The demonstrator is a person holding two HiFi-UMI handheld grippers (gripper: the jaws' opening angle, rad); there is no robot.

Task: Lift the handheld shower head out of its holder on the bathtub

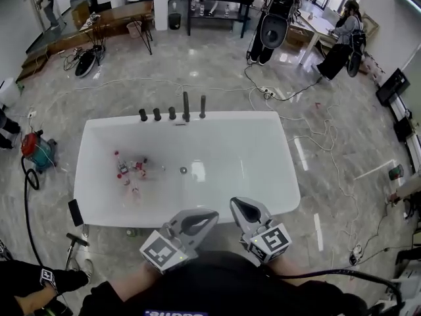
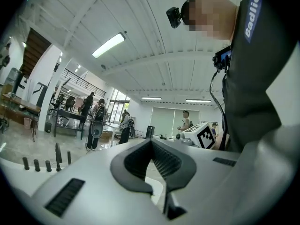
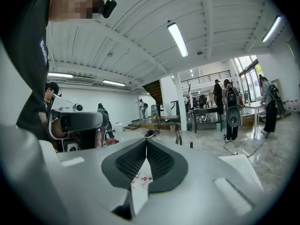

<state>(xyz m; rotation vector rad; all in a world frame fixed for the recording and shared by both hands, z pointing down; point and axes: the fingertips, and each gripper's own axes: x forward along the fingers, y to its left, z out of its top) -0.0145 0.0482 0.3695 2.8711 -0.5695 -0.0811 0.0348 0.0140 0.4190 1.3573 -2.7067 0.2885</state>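
- Whole bathtub (image 1: 253, 151) only in head view.
- Far rim: shower head (image 1: 202, 106) upright, long axis vertical.
- Both clenched, empty: left gripper (image 1: 213, 214), right gripper (image 1: 236, 203).

Glossy smooth white bathtub (image 1: 256, 163), dark matt metal fittings (image 1: 172, 113), polished marbled floor (image 1: 197, 78).

Left gripper (image 1: 210, 214) and right gripper (image 1: 238, 204): light grey shells, dark grey ribbed pads. Marker cubes (image 1: 162, 252): black squares on white. Ahead of the fingertips (image 1: 202, 218): bathtub (image 1: 276, 176) glossy white, row of fittings (image 1: 186, 107) on its far rim near-black. Small red and pink bits (image 1: 131, 168) in the tub, ahead-left of the left fingers. Floor (image 1: 217, 64) grey marble with pale veining. Canister (image 1: 31, 145) far left of the fingers is red.
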